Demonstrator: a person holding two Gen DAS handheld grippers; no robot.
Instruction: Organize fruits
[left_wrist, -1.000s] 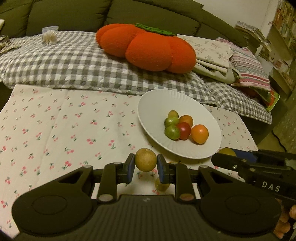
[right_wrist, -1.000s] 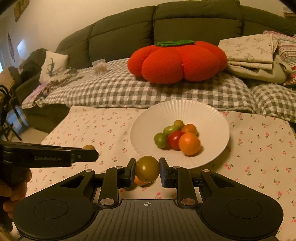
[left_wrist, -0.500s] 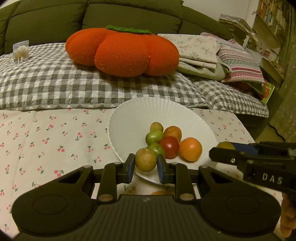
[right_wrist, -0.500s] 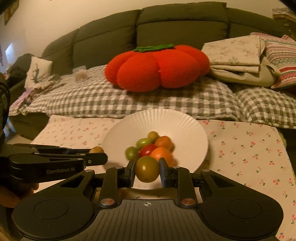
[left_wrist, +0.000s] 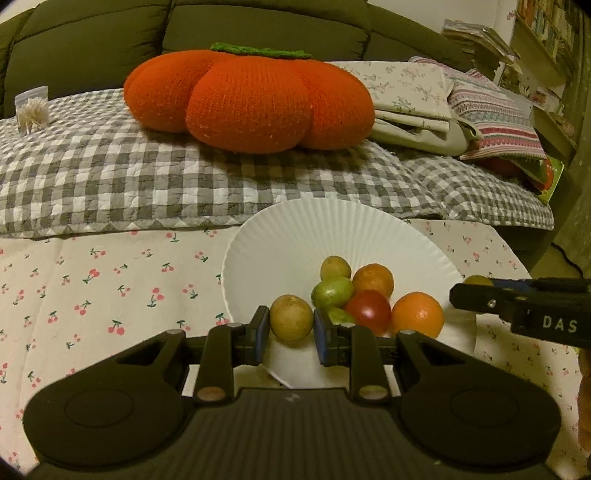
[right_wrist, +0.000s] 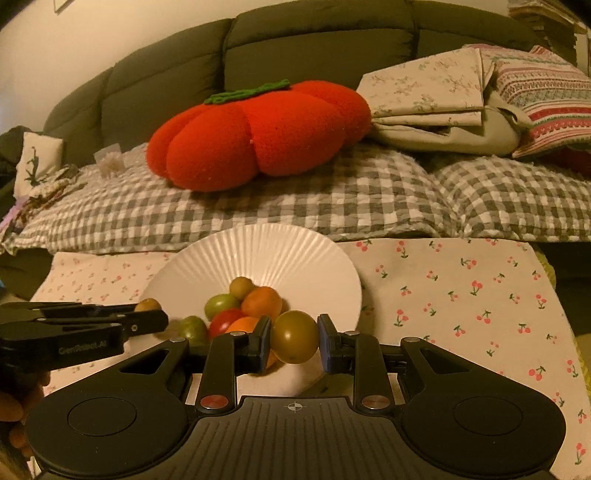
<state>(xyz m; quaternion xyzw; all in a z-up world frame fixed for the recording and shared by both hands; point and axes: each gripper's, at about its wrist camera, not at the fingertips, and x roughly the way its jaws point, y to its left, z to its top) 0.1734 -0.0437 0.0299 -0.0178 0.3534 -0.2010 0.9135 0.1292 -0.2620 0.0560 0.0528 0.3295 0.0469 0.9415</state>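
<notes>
1. left wrist view: left gripper (left_wrist: 291, 334) has its jaws pinching a tan-yellow fruit (left_wrist: 291, 323), held over the near rim of the white ribbed plate (left_wrist: 295, 236).
2. same view: plate sits on a cherry-print cloth (left_wrist: 110, 288). on it lie a small yellow-green fruit (left_wrist: 335, 267), an orange fruit (left_wrist: 373, 279), a green fruit (left_wrist: 332, 292), a red fruit (left_wrist: 368, 310) and a bigger orange one (left_wrist: 417, 319), all bunched and touching.
3. same view: right gripper (left_wrist: 476, 291) comes in from the right edge, with a bit of yellow-green fruit showing at its tip. behind the plate, a red pumpkin-shaped cushion (left_wrist: 247, 99) rests on a grey checked quilt (left_wrist: 110, 173).
4. right wrist view: right gripper (right_wrist: 294, 338) has its jaws clamped on an olive-green fruit (right_wrist: 294, 336), held above the plate's (right_wrist: 266, 251) near edge, just in front of the fruit pile (right_wrist: 243, 306).
5. same view: left gripper (right_wrist: 147, 314) reaches in from the left, with its tan fruit (right_wrist: 147, 305) at the tip, over the plate's left rim.
</notes>
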